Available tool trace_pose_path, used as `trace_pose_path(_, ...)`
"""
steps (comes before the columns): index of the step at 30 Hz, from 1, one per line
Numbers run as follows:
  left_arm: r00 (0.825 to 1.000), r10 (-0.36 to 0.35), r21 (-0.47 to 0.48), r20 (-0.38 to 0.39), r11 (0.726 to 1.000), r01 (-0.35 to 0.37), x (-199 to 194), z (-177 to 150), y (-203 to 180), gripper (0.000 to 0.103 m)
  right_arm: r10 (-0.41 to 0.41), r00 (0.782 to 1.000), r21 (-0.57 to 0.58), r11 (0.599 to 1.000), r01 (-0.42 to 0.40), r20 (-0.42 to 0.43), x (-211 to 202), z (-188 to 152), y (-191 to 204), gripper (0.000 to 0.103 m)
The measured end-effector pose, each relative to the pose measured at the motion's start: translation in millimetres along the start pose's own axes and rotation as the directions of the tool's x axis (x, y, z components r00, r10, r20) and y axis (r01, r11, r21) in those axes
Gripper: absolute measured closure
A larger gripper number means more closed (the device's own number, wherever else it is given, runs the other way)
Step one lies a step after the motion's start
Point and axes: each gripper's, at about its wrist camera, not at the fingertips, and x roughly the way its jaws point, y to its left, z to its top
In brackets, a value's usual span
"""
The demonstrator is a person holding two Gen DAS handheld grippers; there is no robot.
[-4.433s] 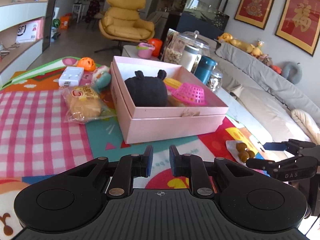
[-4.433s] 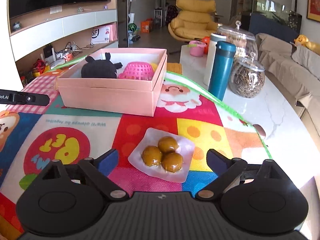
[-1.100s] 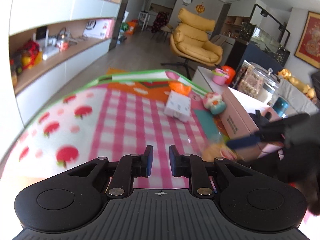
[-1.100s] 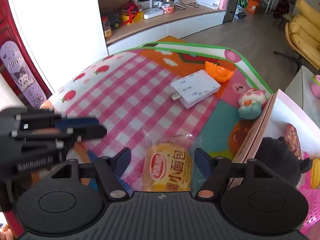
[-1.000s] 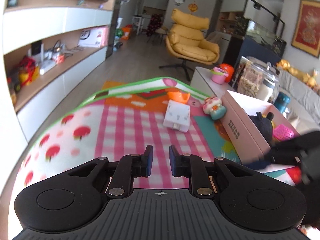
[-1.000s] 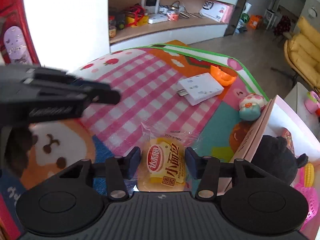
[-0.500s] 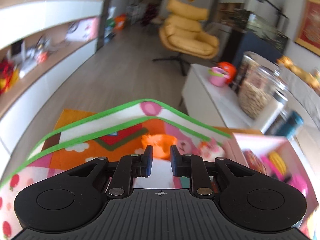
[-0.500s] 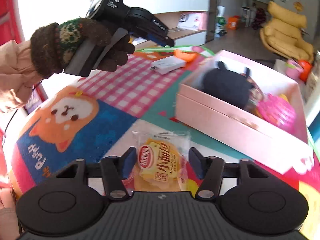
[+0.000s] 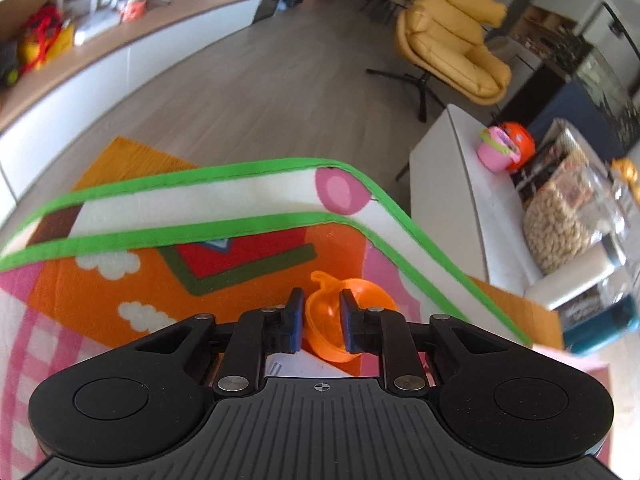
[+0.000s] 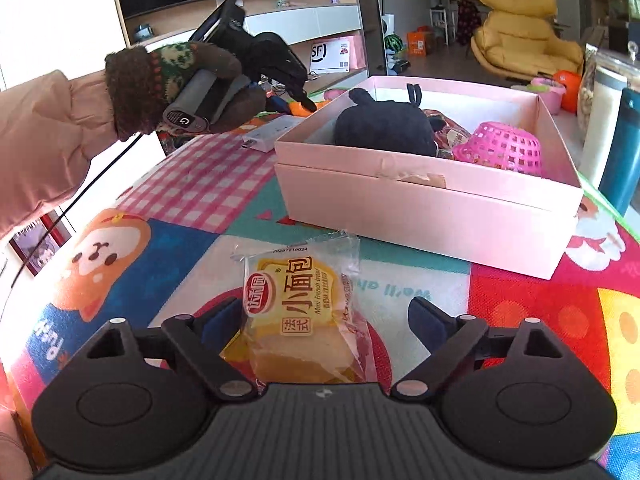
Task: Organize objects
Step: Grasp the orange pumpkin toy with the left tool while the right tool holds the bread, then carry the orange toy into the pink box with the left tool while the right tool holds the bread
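Note:
My left gripper [image 9: 319, 319] has its fingers on either side of an orange toy bowl [image 9: 344, 320] at the far corner of the colourful mat [image 9: 160, 272], close against it. In the right wrist view the left gripper [image 10: 308, 106] reaches down behind the pink box [image 10: 432, 208]. My right gripper [image 10: 326, 320] is open, with a packaged bread roll [image 10: 300, 312] lying on the mat between its fingers. The box holds a black plush toy [image 10: 384, 126] and a pink basket [image 10: 500, 148].
A white power strip [image 10: 266, 134] lies left of the box. A teal bottle [image 10: 620, 152] and glass jars [image 9: 568, 216] stand on the white table beyond the mat's edge. A pink cup and an orange toy [image 9: 508, 148] sit farther back.
My left gripper has moved forward and down to the orange bowl. My right gripper has opened wide; the bread roll now lies loose on the mat in front of the box.

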Motion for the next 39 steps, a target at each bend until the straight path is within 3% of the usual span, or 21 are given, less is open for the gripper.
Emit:
trace_pose_path(5,1.0,-0.027,0.144,0.016,0.989,0.024,-24.5,-19.2,-12.7,0.094,-0.014,1.0,-0.015,1.0,0.014,-0.004,1.4,-0.2,3.2,0.012)
trace_pose_path(10,0.998,-0.02,0.323,0.064,0.946,-0.002,-73.1,-56.9,-17.6,0.095,-0.049,0.999,-0.044,0.998,0.048,-0.01,2.1,-0.8,9.5,0.011)
trace_pose_path(19,0.984,-0.174,0.369,0.035,0.917,0.149,-165.0,-132.4,1.6,0.095,-0.098,0.995,-0.126,0.987,0.095,-0.022,3.7,-0.2,38.3,0.012)
trace_pose_path(22,0.975,-0.223,0.371,0.012,0.906,0.202,-183.8,-164.0,8.4,0.095,-0.135,0.991,-0.155,0.979,0.13,-0.023,5.5,3.0,47.3,0.02)
trace_pose_path(24,0.971,-0.24,0.376,-0.004,0.899,0.224,-193.7,-187.3,12.6,0.095,-0.154,0.988,-0.153,0.977,0.147,-0.035,5.7,5.7,48.7,0.035)
trace_pose_path(27,0.971,-0.239,0.389,-0.022,0.892,0.228,-200.3,-217.4,17.3,0.095,-0.16,0.986,-0.146,0.978,0.151,-0.052,-0.6,7.5,50.2,0.046)
trace_pose_path(32,0.968,-0.248,0.362,-0.041,0.899,0.245,-201.0,-236.5,26.1,0.095,-0.179,0.984,-0.177,0.969,0.171,-0.025,-24.0,4.6,55.1,0.047)
trace_pose_path(39,0.952,-0.302,0.075,0.038,0.951,0.299,-171.6,-182.9,44.7,0.091,-0.219,0.976,-0.155,0.964,0.217,-0.001,-35.1,-1.2,44.7,0.047)
